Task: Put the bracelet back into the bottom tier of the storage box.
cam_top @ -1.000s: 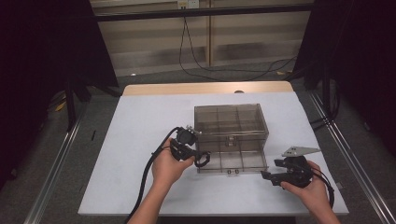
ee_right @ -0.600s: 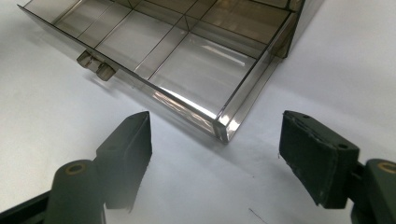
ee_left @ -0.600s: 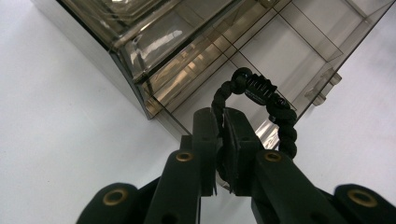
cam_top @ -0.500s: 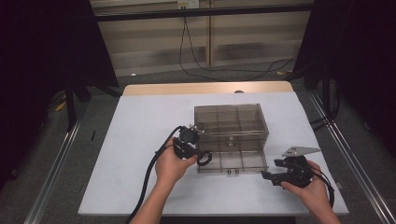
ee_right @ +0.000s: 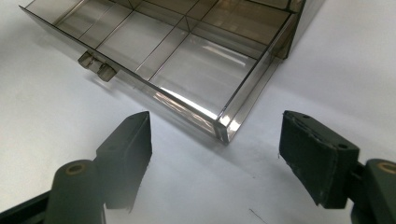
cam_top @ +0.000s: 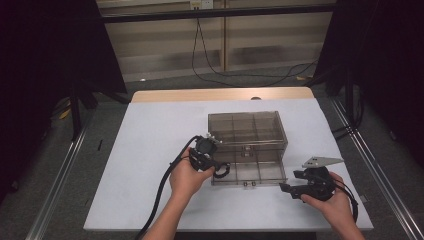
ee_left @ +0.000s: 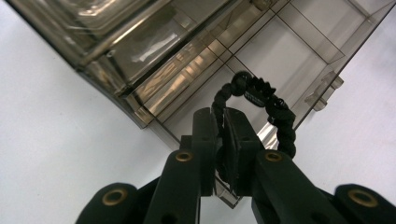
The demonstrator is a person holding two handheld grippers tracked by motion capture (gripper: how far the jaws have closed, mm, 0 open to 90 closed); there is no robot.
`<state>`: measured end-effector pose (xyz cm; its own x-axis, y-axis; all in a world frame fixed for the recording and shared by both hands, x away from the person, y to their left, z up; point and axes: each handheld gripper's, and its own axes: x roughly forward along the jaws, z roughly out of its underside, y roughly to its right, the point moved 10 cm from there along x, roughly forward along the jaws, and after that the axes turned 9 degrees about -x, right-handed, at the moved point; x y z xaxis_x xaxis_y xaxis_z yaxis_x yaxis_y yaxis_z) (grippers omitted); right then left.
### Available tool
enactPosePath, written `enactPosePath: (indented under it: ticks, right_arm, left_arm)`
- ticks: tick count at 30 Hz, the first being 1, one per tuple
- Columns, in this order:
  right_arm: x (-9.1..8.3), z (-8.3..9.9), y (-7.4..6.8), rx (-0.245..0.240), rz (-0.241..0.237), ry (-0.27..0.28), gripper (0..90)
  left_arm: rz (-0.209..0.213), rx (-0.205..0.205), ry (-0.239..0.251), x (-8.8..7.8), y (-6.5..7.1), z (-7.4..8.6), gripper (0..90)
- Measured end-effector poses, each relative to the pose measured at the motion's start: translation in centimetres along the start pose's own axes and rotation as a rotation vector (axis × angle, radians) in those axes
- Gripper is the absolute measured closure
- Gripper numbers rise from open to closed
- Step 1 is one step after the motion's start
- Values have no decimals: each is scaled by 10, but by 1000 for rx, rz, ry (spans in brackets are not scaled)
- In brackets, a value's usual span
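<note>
A dim room with dark curtains at both sides surrounds a bench [cam_top: 150,150] covered by a white sheet; a bare wooden strip shows along its far edge. A smoke-tinted clear organizer box [cam_top: 247,127] stands on the bench right of centre, with a divided drawer [cam_top: 260,172] pulled out toward the person.

The left gripper [cam_top: 216,167] sits at the near left corner of the drawer. Its jaws are clamped together on a black beaded bracelet [ee_left: 261,105], whose loop hangs over the drawer's left compartment. The part of the bracelet between the pads is hidden, and the lettering on its small tag is too small to read. In the high view the bracelet [cam_top: 222,170] is a small dark ring just beside the jaws, hard to separate from the gripper body. Whether it touches the drawer floor cannot be told.

The right gripper [cam_top: 286,189] rests low near the bench surface, just off the drawer's near right corner. Its jaws stand wide apart with nothing between them; the right gripper view shows that corner [ee_right: 224,126] ahead of the gap. The box's upper portion is cut off in both gripper views.

Compared with one second earlier, the left gripper has shifted slightly along the drawer's left edge. The right gripper remains in the same place, and the box and drawer are unmoved.
</note>
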<state>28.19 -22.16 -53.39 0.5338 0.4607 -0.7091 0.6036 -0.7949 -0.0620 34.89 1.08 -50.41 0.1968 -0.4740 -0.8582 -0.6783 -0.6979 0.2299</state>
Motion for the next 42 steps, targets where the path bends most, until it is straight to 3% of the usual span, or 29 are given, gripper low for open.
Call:
enactPosePath:
  ticks: [9,28,42]
  right_arm:
    - [0,0,-1,-4,-5,-1,254]
    - [0,0,-1,-8,-8,-1,252]
    - [0,-1,-1,-7,-7,3,252]
  left_arm:
    - [-14,21,-19,9,1,0,843]
    - [-45,17,-10,21,-2,2,843]
    - [-19,8,-2,18,0,4,791]
